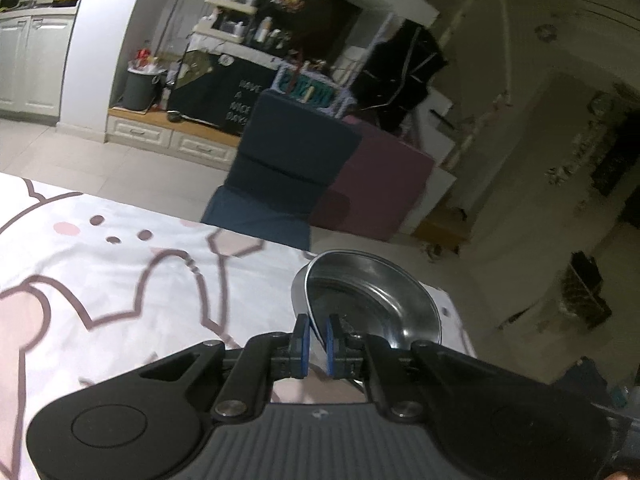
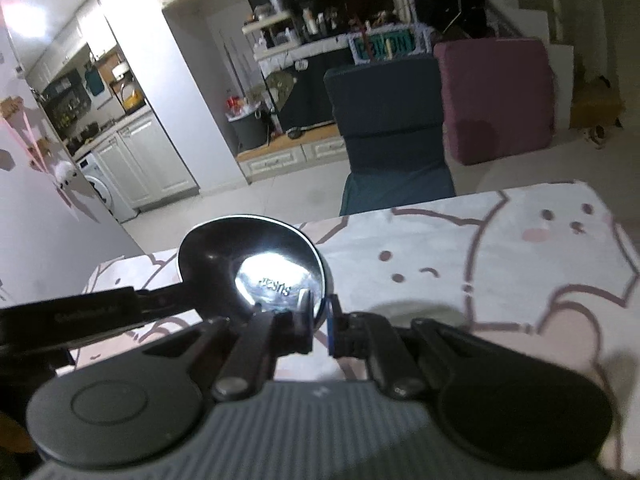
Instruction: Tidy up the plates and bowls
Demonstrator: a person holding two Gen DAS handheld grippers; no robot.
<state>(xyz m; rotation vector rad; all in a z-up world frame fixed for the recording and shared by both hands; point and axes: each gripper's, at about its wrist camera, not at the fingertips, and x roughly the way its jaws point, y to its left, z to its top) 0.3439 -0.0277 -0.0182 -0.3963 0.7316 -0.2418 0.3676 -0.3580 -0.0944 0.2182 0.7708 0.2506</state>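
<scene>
A steel bowl (image 1: 372,300) shows in the left wrist view, tilted, near the table's far right corner. My left gripper (image 1: 317,340) is shut on its near rim, one blue pad on each side. In the right wrist view the same steel bowl (image 2: 256,268) shows from the other side, with a bright glare on its bottom. My right gripper (image 2: 320,322) is shut on its near right rim. The left gripper's black finger (image 2: 80,312) reaches to the bowl from the left. The bowl is held just over the table; its underside is hidden.
The table wears a white cloth with pink cartoon figures (image 1: 120,272), also in the right wrist view (image 2: 500,264). A dark blue chair (image 1: 280,168) stands at the far edge, with a maroon cushion block (image 1: 384,184) beside it. Tiled floor and kitchen cabinets lie beyond.
</scene>
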